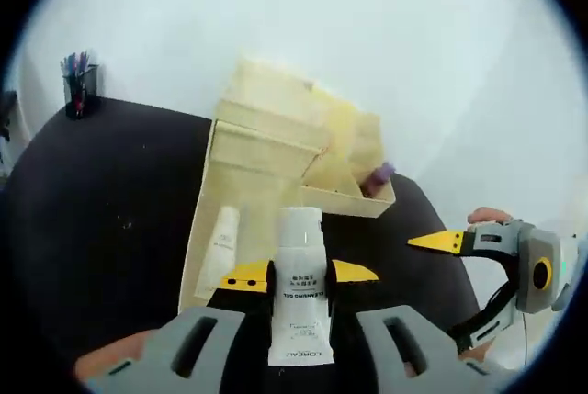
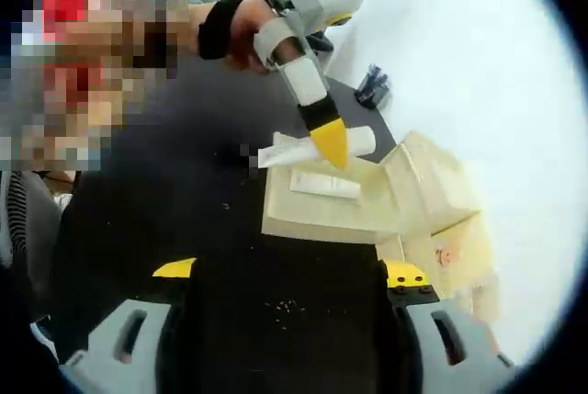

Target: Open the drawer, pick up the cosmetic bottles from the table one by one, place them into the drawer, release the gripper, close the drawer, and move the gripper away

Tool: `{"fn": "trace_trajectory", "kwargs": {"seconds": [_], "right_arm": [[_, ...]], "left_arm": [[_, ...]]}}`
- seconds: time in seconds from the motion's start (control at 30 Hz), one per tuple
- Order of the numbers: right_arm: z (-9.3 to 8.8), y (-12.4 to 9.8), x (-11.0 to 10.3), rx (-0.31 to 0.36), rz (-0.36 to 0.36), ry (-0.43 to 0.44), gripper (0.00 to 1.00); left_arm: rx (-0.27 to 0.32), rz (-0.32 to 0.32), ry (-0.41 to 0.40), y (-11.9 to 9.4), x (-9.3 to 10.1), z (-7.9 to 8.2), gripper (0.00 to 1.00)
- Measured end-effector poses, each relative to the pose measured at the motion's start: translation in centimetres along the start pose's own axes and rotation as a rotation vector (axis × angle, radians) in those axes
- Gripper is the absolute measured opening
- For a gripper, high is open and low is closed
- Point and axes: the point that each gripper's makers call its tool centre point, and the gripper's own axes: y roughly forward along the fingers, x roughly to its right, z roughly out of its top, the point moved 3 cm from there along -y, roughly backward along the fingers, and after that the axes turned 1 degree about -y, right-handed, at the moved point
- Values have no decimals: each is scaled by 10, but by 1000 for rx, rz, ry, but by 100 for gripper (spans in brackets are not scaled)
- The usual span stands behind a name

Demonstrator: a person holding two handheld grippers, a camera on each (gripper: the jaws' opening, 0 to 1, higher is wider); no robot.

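Firstly, left gripper view. Left gripper (image 1: 300, 275) at bottom centre, yellow-tipped jaws clamped on a white tube (image 1: 299, 288), one jaw against each side. Tube upright in view, cap end up, printed label facing camera, held over the near end of the open drawer (image 1: 204, 229). Drawer pulled out from a pale wooden organiser (image 1: 294, 137) standing on a black table (image 1: 101, 201). Second tube (image 1: 219, 249) lying flat on the drawer floor, along its left wall. Small purple item (image 1: 380, 173) sitting in the organiser's right-hand compartment; kind not discernible. Black pen cup (image 1: 79, 91) at far left edge of table, well apart from organiser. Right gripper (image 1: 441, 243) entering from the right, yellow tip pointing toward the held tube, nothing visible between its jaws, a hand (image 1: 489, 217) partly visible behind it.

Next, right gripper view. Right gripper (image 2: 289, 275) at bottom, jaws spread wide, gap showing bare table (image 2: 285, 311), nothing held. Organiser (image 2: 432, 201) to the right, drawer (image 2: 317, 219) extended toward the left. Flat tube (image 2: 323, 184) resting inside the drawer. Left gripper (image 2: 329, 144) reaching down from above, held by a gloved hand (image 2: 234, 27), one yellow jaw in front of the gripped tube (image 2: 360, 140), which hangs above the drawer's far side. Pen cup (image 2: 372, 86) beyond, near the table's far edge.
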Motion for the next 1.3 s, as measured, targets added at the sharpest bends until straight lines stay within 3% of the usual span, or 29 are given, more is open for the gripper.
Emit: {"fn": "trace_trajectory", "kwargs": {"seconds": [0.17, 0.43, 0.63, 0.97, 1.3], "right_arm": [[1, -5, 7, 35, -7, 25, 72], [-4, -8, 22, 30, -42, 41, 71], [-6, -5, 28, 17, -56, 43, 70], [-5, -3, 32, 14, -58, 40, 68], [-6, 1, 29, 3, -50, 34, 67]], "left_arm": [[11, 51, 68, 18, 3, 9, 20], [-15, 156, 209, 49, -1, 1, 20], [-38, 194, 245, 67, -8, 0, 19], [-117, 217, 187, 83, -26, -17, 18], [-158, 248, 196, 93, -35, -26, 18]]}}
